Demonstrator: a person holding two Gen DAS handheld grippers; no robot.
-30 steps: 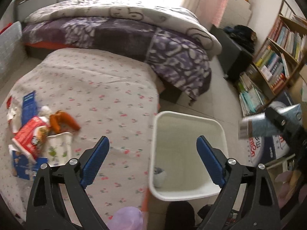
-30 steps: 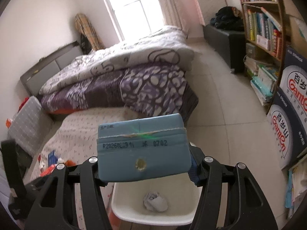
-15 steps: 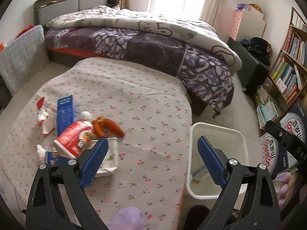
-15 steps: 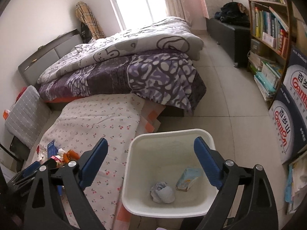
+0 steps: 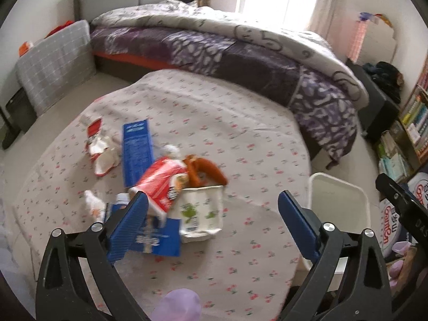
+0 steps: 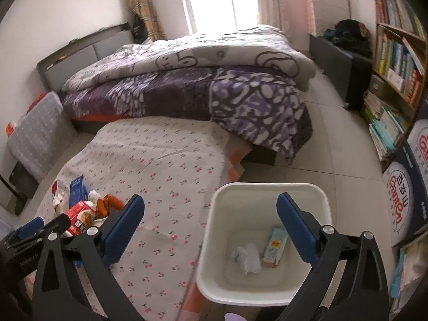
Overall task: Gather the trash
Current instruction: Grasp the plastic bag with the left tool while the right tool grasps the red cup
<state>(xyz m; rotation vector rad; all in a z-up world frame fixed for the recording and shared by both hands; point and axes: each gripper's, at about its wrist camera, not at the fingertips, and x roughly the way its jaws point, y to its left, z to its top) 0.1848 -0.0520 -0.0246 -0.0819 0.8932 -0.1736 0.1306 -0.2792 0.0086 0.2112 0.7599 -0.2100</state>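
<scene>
pale blue carton (image 6: 275, 246) now lies in the white bin (image 6: 270, 187) beside a crumpled tissue (image 6: 246, 257): right gripper (image 6: 208, 227) has just opened wide, empty. one piece binned. its long axis runs near-to-far, top toward the far rim. left gripper (image 5: 212, 227), wide and empty, faces the table's trash pile (image 5: 165, 179).

We see a white bin (image 6: 267, 243) on the floor beside the covered table, holding a crumpled paper (image 6: 247, 258) and a small carton (image 6: 275, 246). Wrappers and boxes (image 5: 163, 184) lie heaped on the tablecloth.
</scene>
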